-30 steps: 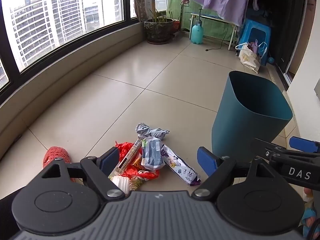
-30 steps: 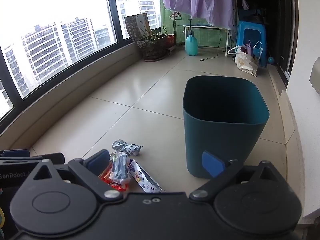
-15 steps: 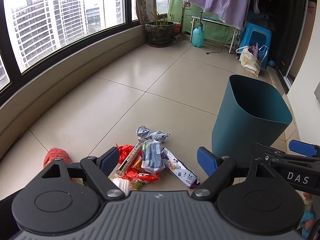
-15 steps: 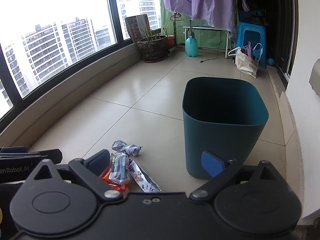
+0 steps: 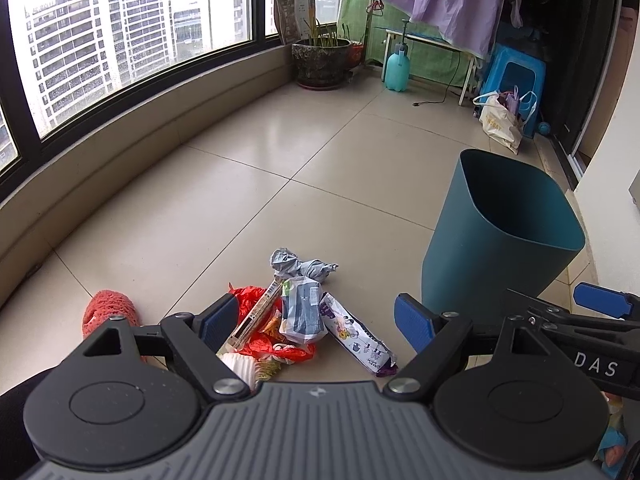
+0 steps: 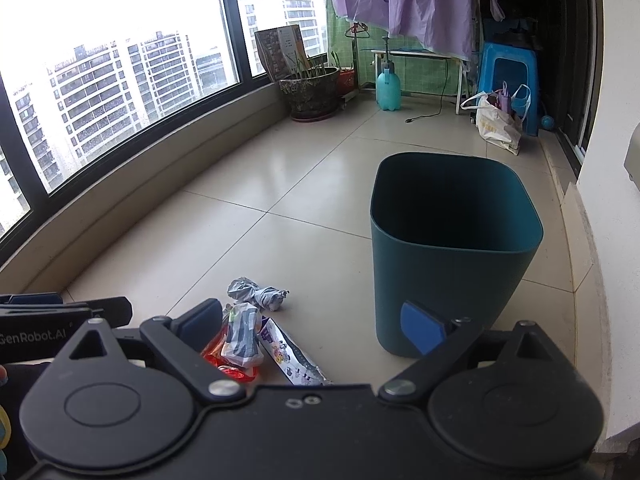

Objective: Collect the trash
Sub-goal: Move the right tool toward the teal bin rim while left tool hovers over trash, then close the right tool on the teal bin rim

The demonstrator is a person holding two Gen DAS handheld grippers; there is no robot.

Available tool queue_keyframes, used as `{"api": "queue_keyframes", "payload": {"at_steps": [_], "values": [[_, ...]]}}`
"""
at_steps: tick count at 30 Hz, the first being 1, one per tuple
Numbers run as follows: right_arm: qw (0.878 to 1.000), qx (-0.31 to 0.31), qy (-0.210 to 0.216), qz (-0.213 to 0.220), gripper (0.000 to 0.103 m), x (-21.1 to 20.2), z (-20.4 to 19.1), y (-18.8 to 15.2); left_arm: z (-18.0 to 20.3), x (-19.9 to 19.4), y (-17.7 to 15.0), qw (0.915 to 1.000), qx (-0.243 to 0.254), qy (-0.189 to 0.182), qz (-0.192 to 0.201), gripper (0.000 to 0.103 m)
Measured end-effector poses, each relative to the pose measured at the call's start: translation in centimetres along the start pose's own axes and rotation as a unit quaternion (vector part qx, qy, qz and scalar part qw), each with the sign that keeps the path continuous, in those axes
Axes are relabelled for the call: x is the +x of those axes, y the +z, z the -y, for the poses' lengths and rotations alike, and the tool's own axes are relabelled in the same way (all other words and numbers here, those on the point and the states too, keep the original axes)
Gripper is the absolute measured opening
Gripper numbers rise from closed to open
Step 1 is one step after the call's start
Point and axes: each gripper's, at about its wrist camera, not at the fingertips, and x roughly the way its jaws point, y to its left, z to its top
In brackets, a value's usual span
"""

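On floor: trash pile (image 5: pixel 298 320), bin (image 5: pixel 500 236) at 2 o'clock, close for short drops.
Left tongs (image 5: pixel 316 320): released, straddling pile.
Right tongs (image 6: pixel 314 326): released, empty.

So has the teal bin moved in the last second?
No. The teal bin stands on the same floor tiles, right of the wrapper pile.
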Motion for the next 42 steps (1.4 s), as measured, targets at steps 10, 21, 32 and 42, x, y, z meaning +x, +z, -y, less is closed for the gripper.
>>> {"api": "queue_keyframes", "payload": {"at_steps": [10, 21, 32, 42], "values": [[1.0, -0.002, 0.003, -0.001, 0.096, 0.2, 0.1, 0.0, -0.1, 0.2, -0.4, 1.0, 0.0, -0.001, 0.002, 0.085], [0.999, -0.028, 0.005, 0.024, 0.094, -0.4, -0.4, 0.2, -0.2, -0.3, -0.9, 0.9998, 0.006, -0.004, 0.016, 0.085], [0.999, -0.025, 0.023, 0.004, 0.095, -0.6, -0.1, 2.3, -0.2, -0.1, -0.4, 0.9999, 0.003, -0.014, 0.008, 0.085], [0.996, -0.064, -0.061, 0.001, 0.095, 1.1, 6.6, 9.8, -0.1, 2.1, 2.2, 0.9999, 0.001, -0.014, -0.01, 0.085]]}}
